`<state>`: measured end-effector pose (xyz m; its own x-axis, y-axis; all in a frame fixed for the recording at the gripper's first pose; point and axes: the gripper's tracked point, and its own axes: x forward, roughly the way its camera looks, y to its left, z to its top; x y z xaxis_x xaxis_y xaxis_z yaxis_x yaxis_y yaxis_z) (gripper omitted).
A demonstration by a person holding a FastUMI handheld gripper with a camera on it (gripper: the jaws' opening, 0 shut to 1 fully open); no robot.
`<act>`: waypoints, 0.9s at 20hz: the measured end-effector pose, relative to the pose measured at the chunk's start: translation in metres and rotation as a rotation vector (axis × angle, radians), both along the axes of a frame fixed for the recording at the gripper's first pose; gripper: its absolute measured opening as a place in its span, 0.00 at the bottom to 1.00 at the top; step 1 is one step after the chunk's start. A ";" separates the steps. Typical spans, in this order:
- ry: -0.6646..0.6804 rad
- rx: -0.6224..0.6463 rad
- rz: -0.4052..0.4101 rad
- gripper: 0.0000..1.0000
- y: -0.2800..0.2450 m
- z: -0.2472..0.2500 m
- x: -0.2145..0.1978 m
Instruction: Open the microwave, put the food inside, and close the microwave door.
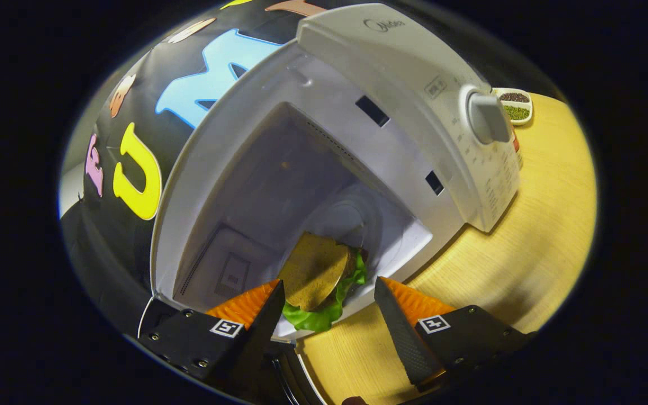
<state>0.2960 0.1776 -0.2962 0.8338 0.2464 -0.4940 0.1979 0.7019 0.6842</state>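
Observation:
The white microwave stands open on the wooden table, and the whole scene looks tilted. A sandwich of brown bread with green lettuce lies at the front lip of the cavity, in front of the glass turntable. Some lettuce hangs over the lip. My gripper is open with the sandwich between its fingers. One finger is right against the bread, while the other finger stands a little apart from it. The swung-open door's edge shows just below the fingers.
The microwave's control panel with a round knob faces the table. A small divided dish of beans sits beyond the microwave. The black booth wall is behind it. Bare wood stretches beside the panel.

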 end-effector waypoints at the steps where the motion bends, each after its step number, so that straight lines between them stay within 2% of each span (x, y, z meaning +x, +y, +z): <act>1: -0.010 -0.025 0.016 0.97 -0.004 0.008 -0.009; 10: -0.136 -0.218 0.168 0.97 -0.022 0.091 -0.116; 14: -0.241 -0.212 0.214 0.97 -0.009 0.140 -0.160; 18: -0.344 -0.211 0.295 0.97 0.016 0.185 -0.198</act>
